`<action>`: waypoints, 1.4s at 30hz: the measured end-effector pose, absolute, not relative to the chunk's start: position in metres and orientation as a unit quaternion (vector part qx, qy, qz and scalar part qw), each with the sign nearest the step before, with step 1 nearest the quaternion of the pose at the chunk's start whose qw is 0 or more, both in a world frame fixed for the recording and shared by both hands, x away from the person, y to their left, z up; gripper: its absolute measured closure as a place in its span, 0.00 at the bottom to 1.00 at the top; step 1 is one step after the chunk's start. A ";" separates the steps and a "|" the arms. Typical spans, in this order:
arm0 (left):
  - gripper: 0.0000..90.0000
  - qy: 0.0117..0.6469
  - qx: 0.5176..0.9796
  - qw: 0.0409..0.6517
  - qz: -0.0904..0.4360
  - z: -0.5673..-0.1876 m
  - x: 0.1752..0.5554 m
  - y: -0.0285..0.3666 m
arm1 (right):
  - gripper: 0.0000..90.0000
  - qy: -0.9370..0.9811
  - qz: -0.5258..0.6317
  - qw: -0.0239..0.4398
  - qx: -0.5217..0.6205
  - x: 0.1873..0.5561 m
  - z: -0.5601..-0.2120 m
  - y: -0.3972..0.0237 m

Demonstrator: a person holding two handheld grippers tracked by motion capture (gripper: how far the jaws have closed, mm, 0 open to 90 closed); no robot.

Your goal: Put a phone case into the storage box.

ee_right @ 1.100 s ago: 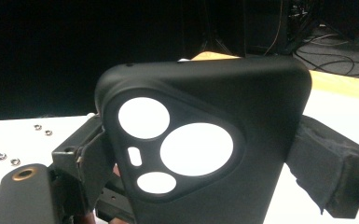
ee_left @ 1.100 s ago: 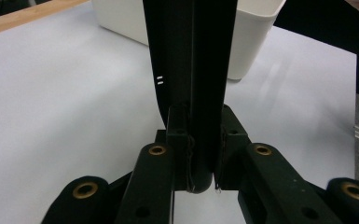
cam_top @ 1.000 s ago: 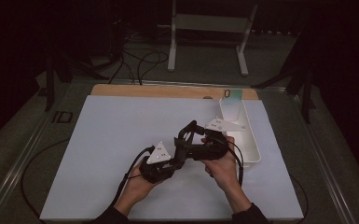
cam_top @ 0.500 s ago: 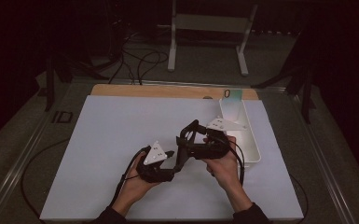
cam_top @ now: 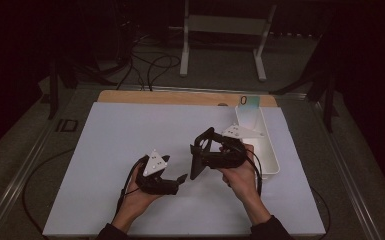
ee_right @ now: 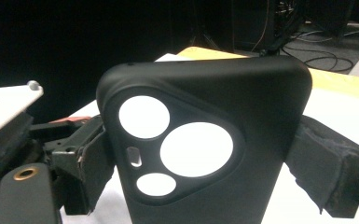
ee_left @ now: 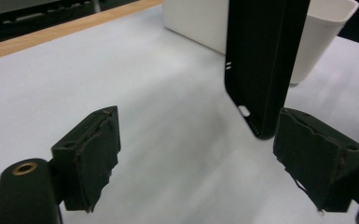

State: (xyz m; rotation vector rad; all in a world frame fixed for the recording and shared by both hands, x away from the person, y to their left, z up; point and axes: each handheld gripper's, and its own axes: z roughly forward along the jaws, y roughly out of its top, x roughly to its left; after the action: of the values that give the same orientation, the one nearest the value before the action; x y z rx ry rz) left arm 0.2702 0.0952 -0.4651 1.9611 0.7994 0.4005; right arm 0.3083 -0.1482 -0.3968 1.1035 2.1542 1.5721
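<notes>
Since a second ago, the left gripper [cam_top: 180,178] has drawn back from the case toward the near edge, and its jaws have just been opening; they now stand wide with nothing between them, the case's lower end hanging just beyond the right-hand pad [ee_left: 324,163]; one black phone case [ee_right: 205,140], with three round camera cut-outs and one small slot, stands upright above the white mat [cam_top: 130,135], clamped at its two sides by the right gripper [cam_top: 200,152]; two hands hold the two grippers; farther right, one white rectangular bin [cam_top: 267,150] rests on the mat; beyond runs the wooden table edge [cam_top: 180,97].
</notes>
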 end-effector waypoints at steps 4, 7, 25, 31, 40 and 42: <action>0.17 0.338 0.792 0.477 0.177 -0.464 0.269 0.108 | 0.16 0.739 0.539 0.131 0.383 0.312 -0.396 -0.150; 0.14 0.345 0.788 0.477 0.181 -0.464 0.269 0.116 | 0.16 0.736 0.540 0.138 0.385 0.316 -0.393 -0.154; 0.00 0.408 0.759 0.453 0.227 -0.470 0.262 0.173 | 0.16 0.734 0.530 0.157 0.396 0.332 -0.389 -0.166; 0.00 0.417 0.758 0.439 0.243 -0.479 0.258 0.188 | 0.16 0.734 0.529 0.159 0.396 0.337 -0.389 -0.168; 0.00 0.419 0.761 0.426 0.252 -0.486 0.250 0.200 | 0.16 0.728 0.528 0.167 0.404 0.345 -0.386 -0.174; 0.00 0.422 0.760 0.425 0.253 -0.486 0.248 0.203 | 0.16 0.728 0.528 0.169 0.404 0.346 -0.386 -0.175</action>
State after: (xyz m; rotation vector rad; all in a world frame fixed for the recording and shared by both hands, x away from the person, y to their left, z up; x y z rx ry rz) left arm 0.2483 0.2026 -0.4863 1.9000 1.0548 0.6337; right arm 0.3464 -0.1746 -0.3860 1.1480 2.0688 1.4999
